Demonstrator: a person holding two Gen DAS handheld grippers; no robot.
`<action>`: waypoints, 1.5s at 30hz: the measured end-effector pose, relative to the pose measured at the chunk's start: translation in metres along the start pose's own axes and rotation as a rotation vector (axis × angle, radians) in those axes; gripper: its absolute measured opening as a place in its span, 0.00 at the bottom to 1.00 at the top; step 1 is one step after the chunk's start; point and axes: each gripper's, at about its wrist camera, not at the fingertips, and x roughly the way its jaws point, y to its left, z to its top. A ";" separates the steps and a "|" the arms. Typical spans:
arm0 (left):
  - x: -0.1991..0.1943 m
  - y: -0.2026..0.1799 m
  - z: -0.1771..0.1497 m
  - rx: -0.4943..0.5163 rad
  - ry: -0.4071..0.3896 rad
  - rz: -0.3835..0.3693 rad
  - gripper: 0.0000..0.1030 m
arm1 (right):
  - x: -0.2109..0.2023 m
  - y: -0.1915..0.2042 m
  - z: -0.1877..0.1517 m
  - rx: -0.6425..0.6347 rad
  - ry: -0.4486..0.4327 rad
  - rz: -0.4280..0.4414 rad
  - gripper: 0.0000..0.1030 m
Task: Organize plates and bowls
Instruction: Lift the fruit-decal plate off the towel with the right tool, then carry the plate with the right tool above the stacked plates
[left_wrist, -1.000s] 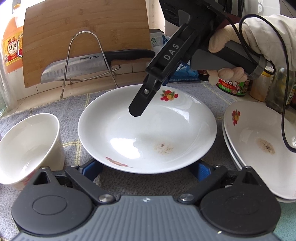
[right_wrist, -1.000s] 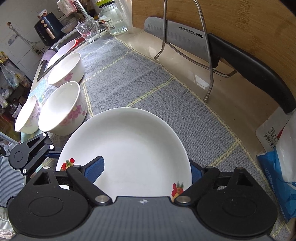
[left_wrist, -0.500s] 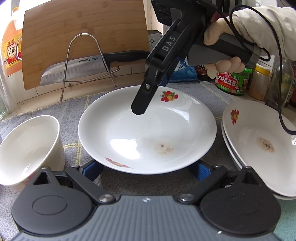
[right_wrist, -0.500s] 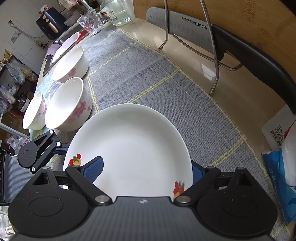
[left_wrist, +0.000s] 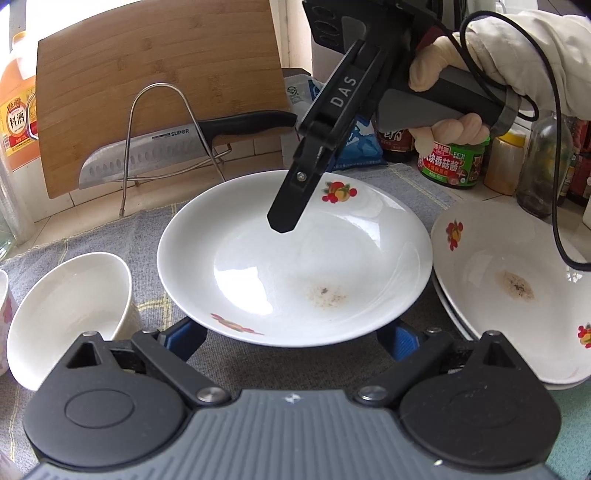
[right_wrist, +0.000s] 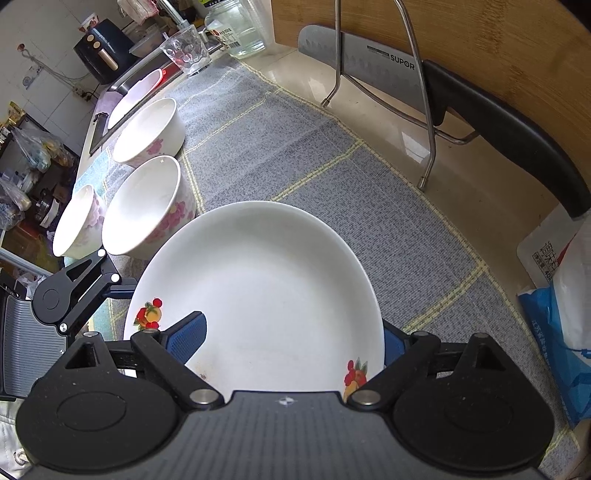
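A white plate (left_wrist: 295, 266) with red fruit prints and a brown stain lies on the grey mat (left_wrist: 110, 236). My left gripper (left_wrist: 293, 339) is open, and its blue pads (left_wrist: 184, 338) reach under the plate's near rim. My right gripper (right_wrist: 291, 339) is open and straddles the far rim of the same plate (right_wrist: 266, 295). One of its pads (right_wrist: 188, 334) hangs over the plate's inside, while the other sits behind the rim. In the left wrist view its black finger (left_wrist: 286, 210) hovers above the plate, held by a gloved hand (left_wrist: 443, 70).
A stack of matching plates (left_wrist: 517, 288) lies to the right. White bowls (right_wrist: 147, 206) (right_wrist: 147, 129) (right_wrist: 77, 221) stand in a row to the left. Behind are a wire rack with a knife (left_wrist: 177, 155), a cutting board (left_wrist: 159, 81), jars (left_wrist: 454, 162) and a glass (right_wrist: 186, 51).
The right gripper's jaws stand slightly wider than a second ago and the hand has lifted a little. The plate and the left gripper have not moved.
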 end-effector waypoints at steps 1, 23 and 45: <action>-0.002 0.000 0.001 0.001 -0.001 -0.002 0.95 | -0.003 0.001 -0.001 0.001 -0.005 -0.001 0.93; -0.044 -0.027 0.011 0.127 -0.026 -0.118 0.95 | -0.051 0.039 -0.058 0.101 -0.120 -0.082 0.93; -0.060 -0.071 0.009 0.287 -0.026 -0.318 0.95 | -0.084 0.065 -0.150 0.307 -0.206 -0.189 0.93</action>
